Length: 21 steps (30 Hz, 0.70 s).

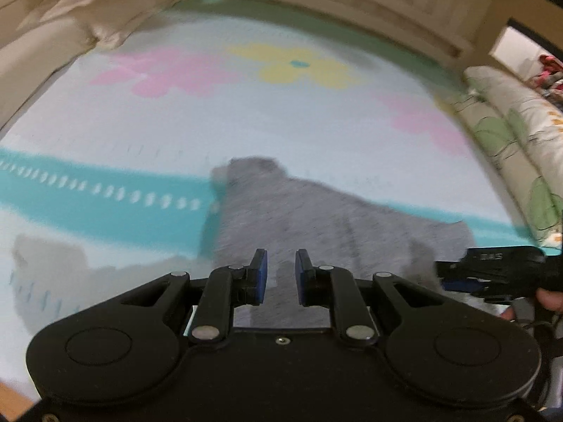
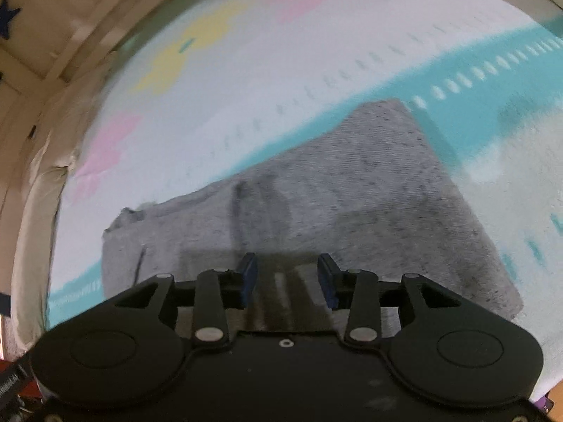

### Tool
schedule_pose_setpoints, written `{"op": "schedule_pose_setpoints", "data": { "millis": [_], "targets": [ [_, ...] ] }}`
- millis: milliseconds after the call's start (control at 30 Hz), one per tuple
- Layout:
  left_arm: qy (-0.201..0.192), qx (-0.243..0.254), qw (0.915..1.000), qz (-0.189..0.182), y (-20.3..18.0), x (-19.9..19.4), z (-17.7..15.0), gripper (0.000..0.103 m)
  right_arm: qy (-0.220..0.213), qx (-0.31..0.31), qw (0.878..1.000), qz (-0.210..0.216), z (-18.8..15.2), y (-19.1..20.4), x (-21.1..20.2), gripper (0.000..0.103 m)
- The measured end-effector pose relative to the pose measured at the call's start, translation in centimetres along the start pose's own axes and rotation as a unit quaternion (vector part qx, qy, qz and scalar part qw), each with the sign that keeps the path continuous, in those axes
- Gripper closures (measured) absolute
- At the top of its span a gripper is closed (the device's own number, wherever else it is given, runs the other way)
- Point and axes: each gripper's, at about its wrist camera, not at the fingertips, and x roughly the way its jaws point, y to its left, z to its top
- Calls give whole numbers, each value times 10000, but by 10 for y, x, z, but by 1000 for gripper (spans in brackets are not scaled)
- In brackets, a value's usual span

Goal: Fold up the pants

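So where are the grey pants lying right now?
The grey pants lie on the flowered blanket, across its teal stripe, directly ahead of both grippers in both wrist views.

The right gripper [image 2: 286, 281] hangs over the folded grey pants [image 2: 316, 190] with its jaws apart, nothing between them; the pants lie on a flowered blanket [image 2: 246, 70]

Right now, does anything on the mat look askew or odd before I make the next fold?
The grey pants lie folded on the flowered mat, but unevenly: one corner is rumpled and bunched, and the edges do not line up squarely. Nothing looks spilled or damaged; blur hides finer detail.
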Motion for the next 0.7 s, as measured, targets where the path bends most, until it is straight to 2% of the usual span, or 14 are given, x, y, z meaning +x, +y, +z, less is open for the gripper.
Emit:
{"op": "schedule_pose_setpoints", "data": {
  "millis": [67,167,300,533,700],
  "targets": [
    [189,-160,9997,-3,8,6,1,80,72,-6,9999,85,-3,-1,3,60],
    [624,-283,9976,-64,13,21,-3,80,197,104,9982,565,-7,0,5,60],
    [1132,-215,9933,-12,10,42,-12,80,280,418,9936,1010,-10,1,4,59],
    [1166,-196,9930,29,8,45,-12,80,201,1374,9804,1396,-5,-21,-6,59],
    [1143,-44,9934,121,3,47,-11,80,16,879,9863,1398,-5,-11,-17,59]
  ]
}}
